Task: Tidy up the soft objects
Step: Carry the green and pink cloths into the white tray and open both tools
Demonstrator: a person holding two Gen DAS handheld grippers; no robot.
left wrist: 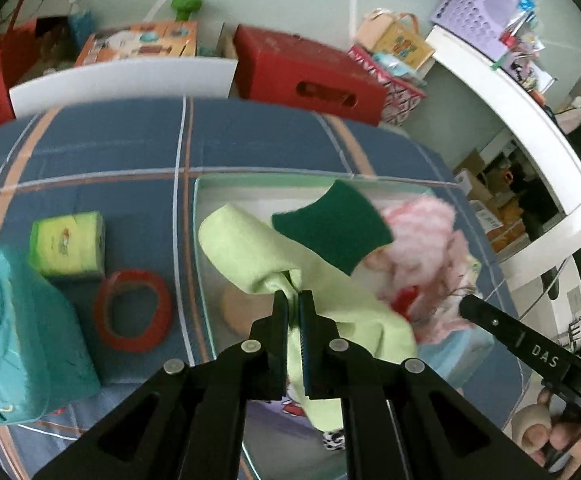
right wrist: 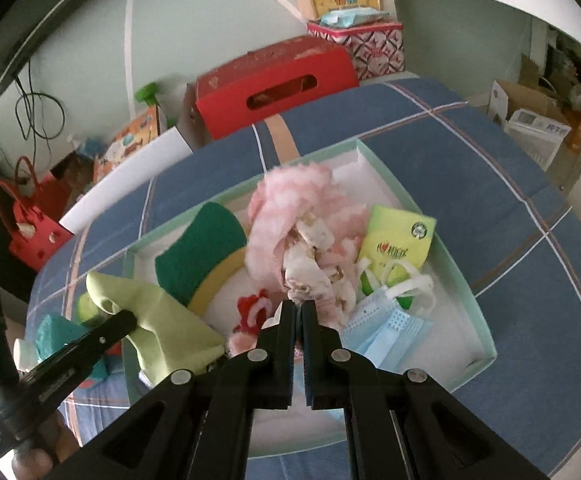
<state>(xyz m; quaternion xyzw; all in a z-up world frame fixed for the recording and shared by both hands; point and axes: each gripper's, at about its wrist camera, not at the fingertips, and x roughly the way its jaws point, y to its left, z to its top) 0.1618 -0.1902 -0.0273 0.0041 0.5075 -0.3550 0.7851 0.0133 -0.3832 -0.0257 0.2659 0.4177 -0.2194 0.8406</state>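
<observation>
Both grippers hang over the pale green shallow cardboard box [right wrist: 446,248] on the blue plaid bedcover [right wrist: 490,152].

Left gripper [left wrist: 293,300]: jaws clamped on a pinch of the light green soft cloth [left wrist: 246,248]; cloth bunches at the tips and trails over the box's left-near part.

Right gripper [right wrist: 299,308]: jaws closed on the pink fluffy fabric item w/ patterned lining [right wrist: 290,216]; item hangs over the box centre, blurred.

Already in box: dark green and yellow scouring sponge [right wrist: 202,252] at left, light blue face mask [right wrist: 386,328] near right, green tissue packet [right wrist: 398,240] far right, small red-and-white soft item [right wrist: 254,308] near centre.

Outside box, left side: teal tissue pack [left wrist: 18,328], yellow-green wrapped packet [left wrist: 66,244], red tape roll [left wrist: 132,308].

Step in hand, as judged: lowering both pieces into the box.

Recommendations:
- Bring each item low, inside the walls, before release; cloth's trailing end looks likely to drape over the left rim otherwise.
- Aim cloth at the near-left floor, off the sponge.
- Set pink item in the centre-far gap, not on the mask.
- Keep the two grippers apart; they sit near each other here.
- Release only once fabric rests on the contents.
</observation>
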